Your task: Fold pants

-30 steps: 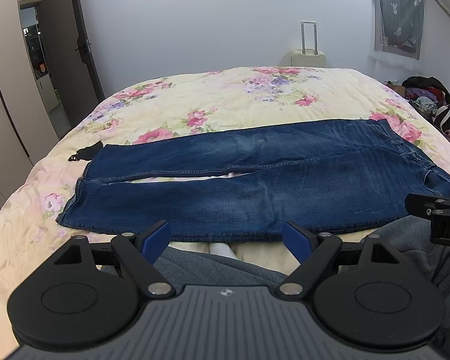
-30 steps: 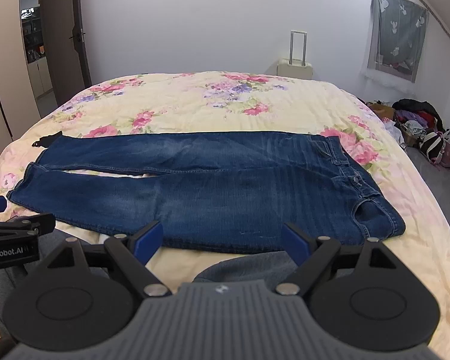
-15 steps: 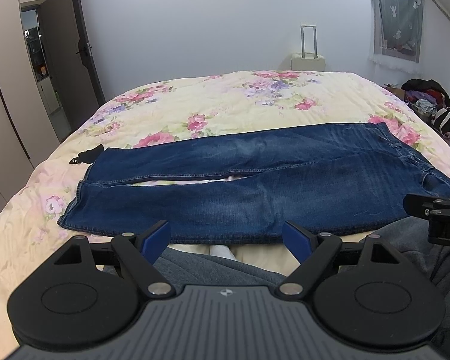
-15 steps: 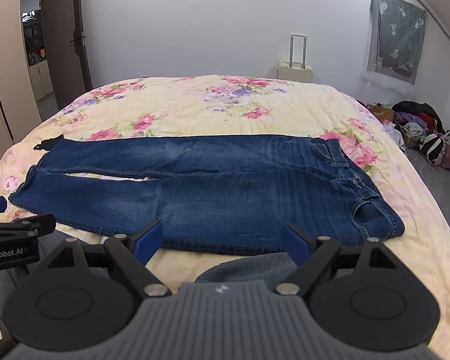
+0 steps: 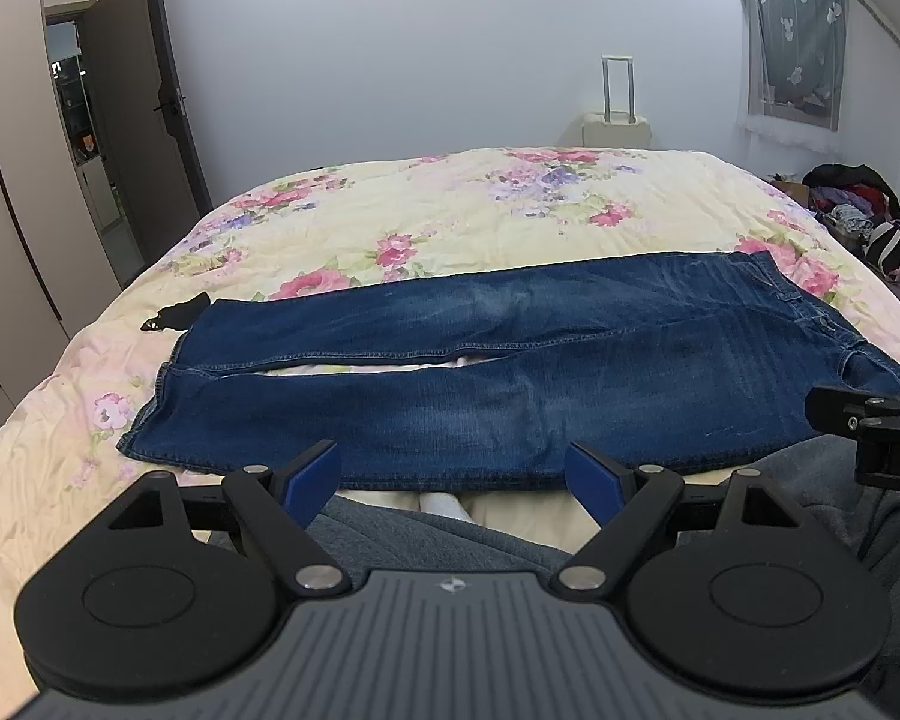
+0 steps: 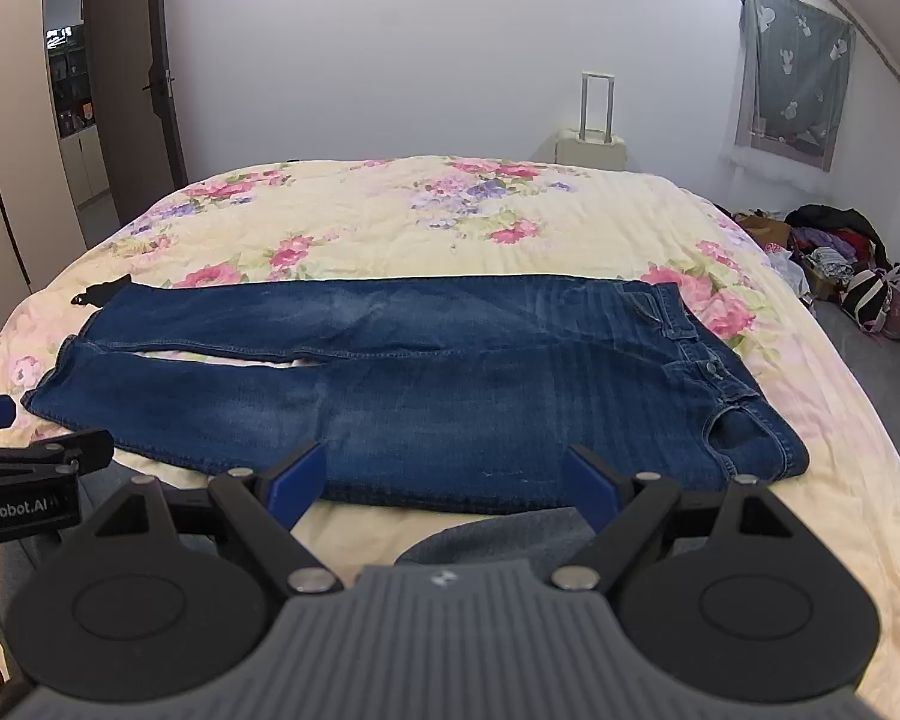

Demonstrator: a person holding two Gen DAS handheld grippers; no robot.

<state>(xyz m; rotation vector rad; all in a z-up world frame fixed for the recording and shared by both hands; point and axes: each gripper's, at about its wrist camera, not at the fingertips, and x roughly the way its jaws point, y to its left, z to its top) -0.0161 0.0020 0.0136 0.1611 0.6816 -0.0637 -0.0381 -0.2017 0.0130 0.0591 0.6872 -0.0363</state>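
Blue jeans (image 5: pixel 510 372) lie flat across the floral bed, waistband at the right, leg cuffs at the left; they also show in the right wrist view (image 6: pixel 426 384). My left gripper (image 5: pixel 453 480) is open and empty, held just short of the near leg's edge. My right gripper (image 6: pixel 444 480) is open and empty, just short of the near edge by the thigh and waist. Each gripper shows at the edge of the other's view, the right one (image 5: pixel 870 426) and the left one (image 6: pixel 24 474).
A floral quilt (image 5: pixel 462 210) covers the bed. A small black item (image 5: pixel 177 315) lies by the leg cuffs. The person's grey-clad legs (image 5: pixel 450 534) are under the grippers. A cream suitcase (image 5: pixel 617 126) stands behind the bed; clothes and bags (image 6: pixel 840 264) lie on the floor at right.
Both cameras have tilted or drawn back slightly, so the jeans sit a little lower in view. The jeans have not moved and both grippers stay open.
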